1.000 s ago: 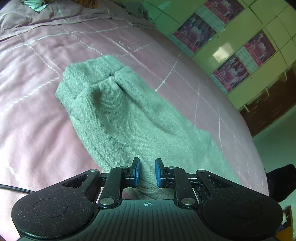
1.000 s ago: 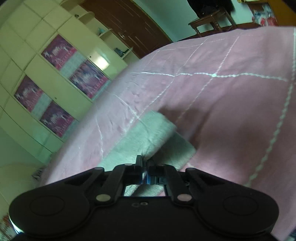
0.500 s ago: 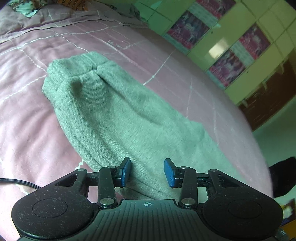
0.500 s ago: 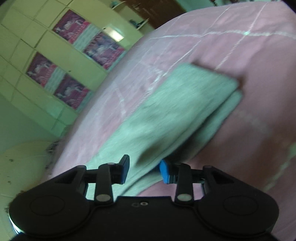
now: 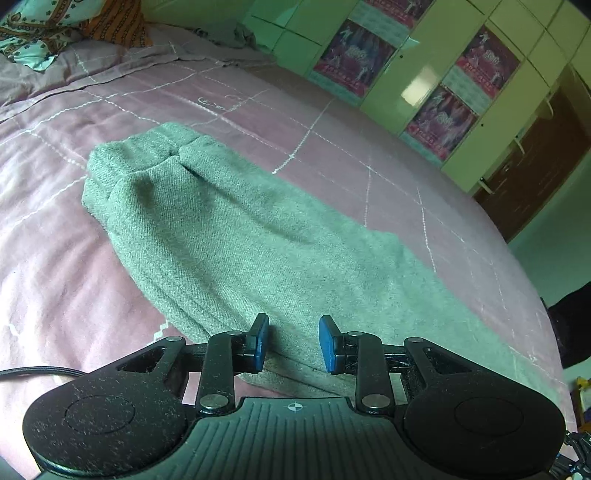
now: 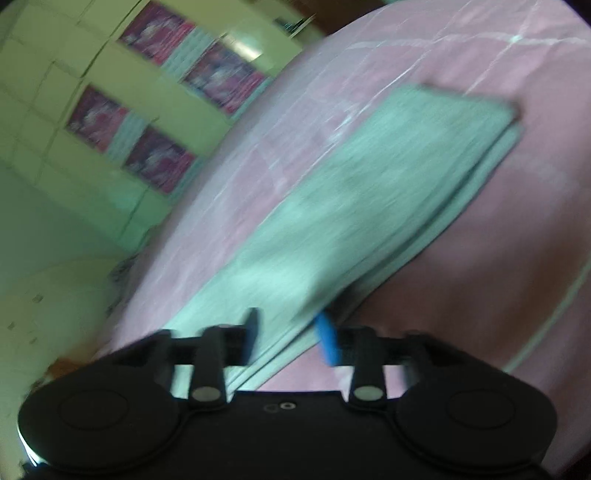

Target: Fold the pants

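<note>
Grey-green knit pants (image 5: 236, 236) lie folded lengthwise on a pink bedspread (image 5: 44, 280), waistband end at the far left. My left gripper (image 5: 291, 341) is open and empty, just above the near edge of the pants. In the blurred right wrist view the same pants (image 6: 362, 206) stretch away with stacked leg ends at the far right. My right gripper (image 6: 290, 338) is open over the near edge of the layers, holding nothing.
Green wardrobe doors with pink posters (image 5: 439, 118) stand beyond the bed. Patterned pillows (image 5: 33, 33) lie at the bed's head. A dark wooden door (image 5: 532, 162) is at the right. A black cable (image 5: 33, 370) trails at the left.
My right gripper went from shut on the pants' edge to open, letting the cloth go. My left gripper opened wider. Both views drew back a little from the pants.
</note>
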Demonstrator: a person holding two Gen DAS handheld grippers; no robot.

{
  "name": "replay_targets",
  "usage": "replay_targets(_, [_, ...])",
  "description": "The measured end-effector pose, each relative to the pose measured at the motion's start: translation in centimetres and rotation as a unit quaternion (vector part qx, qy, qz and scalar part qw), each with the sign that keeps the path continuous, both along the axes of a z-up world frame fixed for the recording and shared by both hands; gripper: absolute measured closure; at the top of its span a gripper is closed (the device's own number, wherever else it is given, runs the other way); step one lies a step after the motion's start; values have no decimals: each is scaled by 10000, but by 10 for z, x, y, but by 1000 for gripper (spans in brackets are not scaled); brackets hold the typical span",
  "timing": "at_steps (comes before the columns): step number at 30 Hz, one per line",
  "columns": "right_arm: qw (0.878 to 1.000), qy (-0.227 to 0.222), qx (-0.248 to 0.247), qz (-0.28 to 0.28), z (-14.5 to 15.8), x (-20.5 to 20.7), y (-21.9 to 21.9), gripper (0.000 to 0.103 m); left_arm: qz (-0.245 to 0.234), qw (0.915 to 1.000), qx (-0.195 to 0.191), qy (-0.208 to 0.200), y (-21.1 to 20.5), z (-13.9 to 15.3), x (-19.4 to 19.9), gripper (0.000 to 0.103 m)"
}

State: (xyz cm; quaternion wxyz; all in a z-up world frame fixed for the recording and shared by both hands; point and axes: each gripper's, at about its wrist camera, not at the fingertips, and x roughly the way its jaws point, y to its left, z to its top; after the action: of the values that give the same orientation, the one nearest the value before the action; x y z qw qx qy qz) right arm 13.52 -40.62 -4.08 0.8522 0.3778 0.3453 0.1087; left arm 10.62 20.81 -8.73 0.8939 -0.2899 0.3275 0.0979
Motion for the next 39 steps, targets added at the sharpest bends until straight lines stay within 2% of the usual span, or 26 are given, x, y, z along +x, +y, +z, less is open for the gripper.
replay_targets(2, [9994, -99, 68, 326, -1, 3, 19, 62, 67, 9999, -113, -20, 1, -3, -1, 74])
replay_targets(8, [9964, 127, 400, 736, -11, 27, 54, 70, 178, 9992, -359, -54, 6, -13, -6, 74])
replay_targets(12, [9924, 277, 501, 1092, -16, 37, 81, 72, 187, 9991, -372, -38, 5, -15, -4, 74])
replay_targets(13, [9912, 291, 472, 1199, -18, 36, 88, 74, 175, 9992, -367, -29, 6, -15, -3, 74])
replay_targets(15, [9903, 311, 250, 1328, -19, 33, 101, 97, 147, 9992, -377, -18, 7, -15, -2, 74])
replay_targets(17, [9911, 225, 87, 1308, -17, 27, 106, 98, 125, 9991, -404, -19, 9, -14, -3, 74])
replay_targets(21, [9902, 313, 368, 1311, -26, 14, 89, 100, 85, 9996, -261, -38, 7, -5, -9, 74])
replay_targets(22, [9899, 405, 432, 1287, -26, 15, 86, 99, 104, 9997, -202, -85, 5, 0, -12, 74])
replay_targets(23, [9901, 464, 486, 1232, -23, 15, 83, 91, 66, 9997, -106, -211, 1, 9, -15, 74])
replay_targets(24, [9907, 448, 457, 1198, -16, 14, 81, 78, -26, 9994, 61, -335, -7, 18, -16, 74])
replay_targets(25, [9913, 299, 327, 1241, -5, 9, 78, 76, -161, 9986, 257, -422, -16, 26, -14, 74])
replay_targets(28, [9897, -353, -313, 1353, 30, -5, 77, 79, -706, 9947, 562, -488, -53, 33, 19, 74])
replay_targets(31, [9860, -560, -811, 1342, 44, 14, 99, 79, -1243, 9896, 549, -471, -104, 21, 68, 74])
replay_targets(34, [9798, -581, -1179, 1505, 36, 35, 132, 81, -1772, 9809, 695, -411, -162, 6, 102, 74])
replay_targets(37, [9665, -542, -1520, 1997, 23, 39, 163, 82, -2402, 9675, 748, 261, -212, -24, 113, 74])
replay_targets(39, [9575, -200, -1724, 2305, 7, 35, 170, 83, -2535, 9575, 1368, 103, -230, -27, 92, 74])
